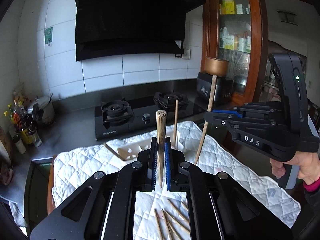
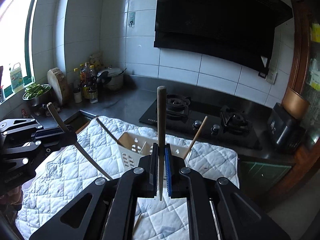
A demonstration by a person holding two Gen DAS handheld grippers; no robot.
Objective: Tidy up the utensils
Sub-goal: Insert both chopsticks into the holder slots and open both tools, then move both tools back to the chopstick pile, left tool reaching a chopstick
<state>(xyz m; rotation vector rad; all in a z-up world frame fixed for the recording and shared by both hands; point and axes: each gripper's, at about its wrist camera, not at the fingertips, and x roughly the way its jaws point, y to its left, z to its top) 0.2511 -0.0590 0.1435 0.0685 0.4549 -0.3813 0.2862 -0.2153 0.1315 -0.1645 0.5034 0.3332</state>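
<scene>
Wooden chopstick [image 1: 161,132] clamped upright in our left gripper [image 1: 160,156], another chopstick [image 2: 161,120] clamped in our right gripper [image 2: 161,156].

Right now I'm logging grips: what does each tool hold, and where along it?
Each holds one wooden chopstick upright, clamped on its tapered lower part, tip poking below the pads: left tool on the left chopstick, right tool on the right chopstick.
</scene>
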